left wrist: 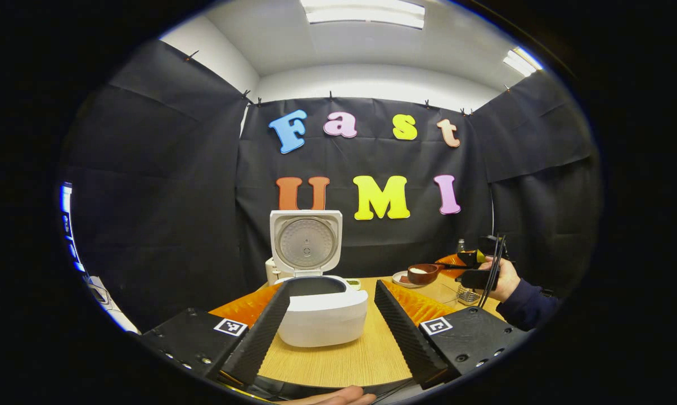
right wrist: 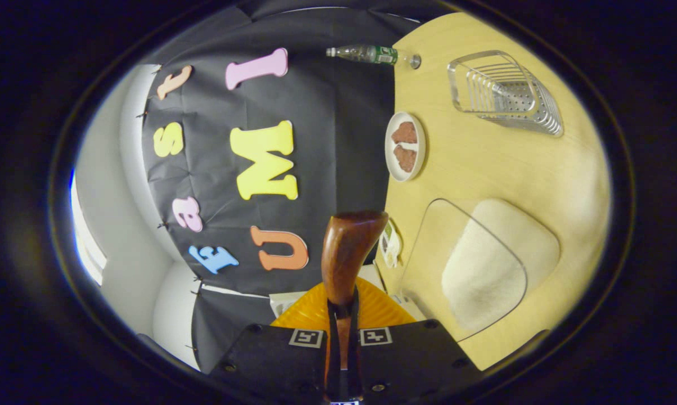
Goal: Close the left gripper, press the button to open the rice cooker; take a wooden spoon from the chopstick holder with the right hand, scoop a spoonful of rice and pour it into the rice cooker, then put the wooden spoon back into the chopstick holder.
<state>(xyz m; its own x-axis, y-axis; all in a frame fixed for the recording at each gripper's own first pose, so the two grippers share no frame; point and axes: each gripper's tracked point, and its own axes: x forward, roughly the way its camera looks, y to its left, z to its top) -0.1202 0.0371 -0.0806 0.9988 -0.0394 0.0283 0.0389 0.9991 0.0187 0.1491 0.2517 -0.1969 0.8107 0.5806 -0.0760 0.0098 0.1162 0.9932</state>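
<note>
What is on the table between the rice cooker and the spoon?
In the left gripper view, a small green-topped item lies between the open rice cooker and the rice-filled wooden spoon.

Left gripper [left wrist: 332, 323] fingers spread before the open rice cooker [left wrist: 316, 292] on the table [left wrist: 344, 360]

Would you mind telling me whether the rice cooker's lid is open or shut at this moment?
Open. In the left gripper view the rice cooker has its lid standing upright behind the body, round inner plate facing the camera, and the pot's dark mouth exposed.
</note>
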